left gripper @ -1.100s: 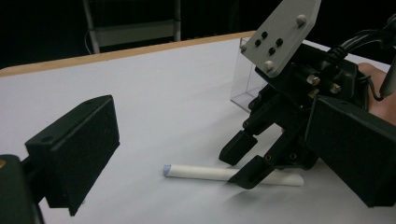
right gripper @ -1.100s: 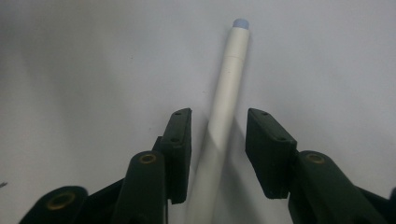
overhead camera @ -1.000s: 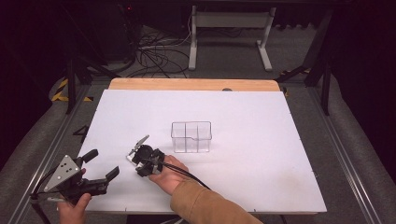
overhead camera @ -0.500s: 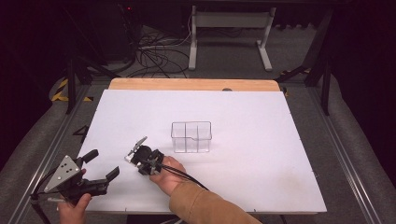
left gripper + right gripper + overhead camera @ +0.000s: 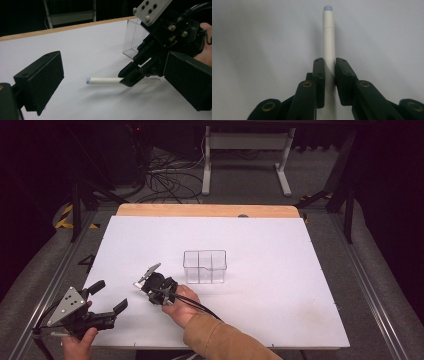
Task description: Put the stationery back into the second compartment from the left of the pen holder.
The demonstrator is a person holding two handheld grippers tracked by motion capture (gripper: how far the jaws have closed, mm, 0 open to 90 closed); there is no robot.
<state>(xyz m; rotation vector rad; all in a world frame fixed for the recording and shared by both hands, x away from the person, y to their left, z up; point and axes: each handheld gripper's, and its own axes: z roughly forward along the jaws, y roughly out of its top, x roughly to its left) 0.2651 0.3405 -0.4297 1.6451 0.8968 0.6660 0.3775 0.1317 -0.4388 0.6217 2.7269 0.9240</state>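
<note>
So far only the grasp is done: the right claw [image 5: 329,72] is pinching the white pen [image 5: 328,37], which lies on the tabletop [image 5: 280,250] left of centre in the high view. Lifting and carrying it, probably to the clear bin [image 5: 205,266] nearby, remain. The left claw [image 5: 109,297] waits spread at lower left.

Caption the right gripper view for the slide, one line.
Right gripper closed on a white pen lying on the white table, its blue-tipped end pointing away from the camera.
</note>
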